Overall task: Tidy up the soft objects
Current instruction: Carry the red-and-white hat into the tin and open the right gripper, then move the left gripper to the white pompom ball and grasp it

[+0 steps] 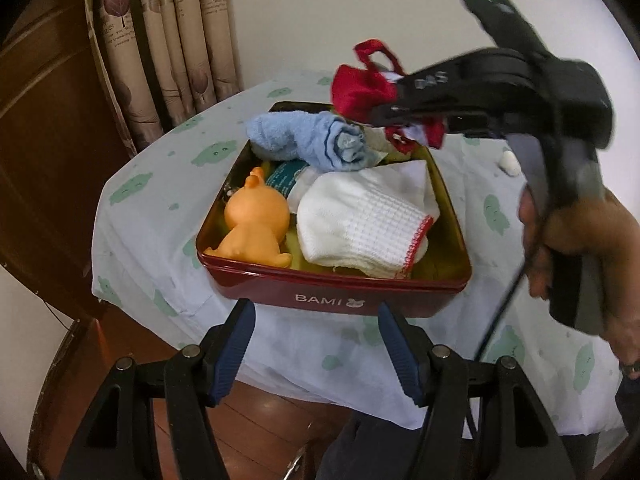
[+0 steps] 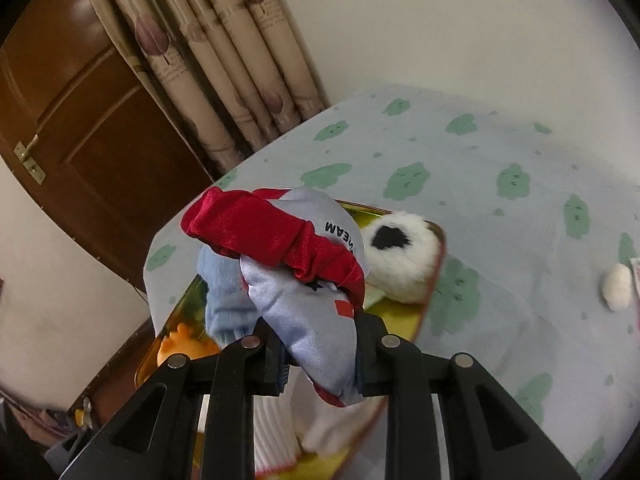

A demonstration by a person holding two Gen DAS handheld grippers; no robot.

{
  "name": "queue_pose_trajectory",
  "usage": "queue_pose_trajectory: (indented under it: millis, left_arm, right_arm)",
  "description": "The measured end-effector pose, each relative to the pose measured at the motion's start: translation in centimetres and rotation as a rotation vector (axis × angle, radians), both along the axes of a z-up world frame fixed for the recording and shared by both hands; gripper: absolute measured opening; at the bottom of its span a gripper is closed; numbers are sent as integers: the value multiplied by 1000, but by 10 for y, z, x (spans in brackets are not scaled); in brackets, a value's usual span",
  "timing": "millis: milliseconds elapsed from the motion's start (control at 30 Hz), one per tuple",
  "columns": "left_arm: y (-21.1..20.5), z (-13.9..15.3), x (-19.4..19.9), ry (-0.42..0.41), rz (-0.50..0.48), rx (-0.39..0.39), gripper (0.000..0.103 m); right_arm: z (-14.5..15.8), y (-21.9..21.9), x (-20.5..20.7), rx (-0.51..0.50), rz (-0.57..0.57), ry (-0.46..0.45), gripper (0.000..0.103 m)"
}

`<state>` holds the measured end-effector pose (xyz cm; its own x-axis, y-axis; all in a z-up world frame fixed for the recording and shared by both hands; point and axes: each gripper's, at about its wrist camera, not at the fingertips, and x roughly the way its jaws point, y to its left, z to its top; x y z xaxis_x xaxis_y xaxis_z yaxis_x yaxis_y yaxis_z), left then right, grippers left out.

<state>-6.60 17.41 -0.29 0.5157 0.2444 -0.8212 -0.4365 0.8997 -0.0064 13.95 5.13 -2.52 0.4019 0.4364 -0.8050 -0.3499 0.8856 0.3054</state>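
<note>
Right hand-held gripper [image 2: 320, 354] pinches a red-and-grey pouch [image 2: 304, 308], hiding much of the tin [image 1: 332, 280]; left hand-held gripper [image 1: 316, 344] gapes empty.

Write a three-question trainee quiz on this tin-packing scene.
1. True or false: the right gripper is shut on the silvery satin pouch with red velvet trim.
2. What lies beside the orange rubber animal toy in the red metal tin? A) white knitted cloth with red edging B) glass jar C) book
3. Name the rolled thing at the tin's far side.

Key: 1 true. 2 A, the cloth. 3 The light blue terry towel.
</note>
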Motion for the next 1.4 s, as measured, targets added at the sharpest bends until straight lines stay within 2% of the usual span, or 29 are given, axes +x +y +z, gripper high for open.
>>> queue_pose_trajectory:
  millis: [367, 500, 600, 667, 733, 1000, 1100, 1200, 1300, 1400]
  left_arm:
    - [5, -2, 0, 15, 35, -1, 66]
    - [6, -4, 1, 24, 38, -10, 66]
    - [6, -4, 1, 28, 38, -14, 66]
    - [6, -5, 0, 28, 39, -11, 66]
    - [7, -5, 1, 29, 40, -12, 66]
    - [10, -9, 2, 44, 45, -26, 66]
    - [11, -9, 2, 46, 47, -25, 66]
    - [9, -10, 3, 56, 40, -20, 66]
    - [5, -10, 2, 55, 32, -4, 66]
    - [-1, -9, 2, 52, 19, 22, 66]
  right_arm:
    - [-31, 29, 19, -76, 45, 58, 28]
    - [-30, 31, 17, -107, 53, 35, 33]
    - [-25, 29, 14, -125, 51, 20, 50]
    - [-22, 26, 11, -133, 39, 15, 78]
    - [-14, 21, 4, -114, 32, -6, 87]
    - [25, 8, -34, -63, 45, -150, 91]
    - [38, -11, -58, -24, 31, -215, 99]
    - [35, -46, -77, -42, -40, -238, 100]
    - [17, -99, -93, -106, -165, -209, 100]
    - [-4, -172, -113, -208, -341, -169, 100]
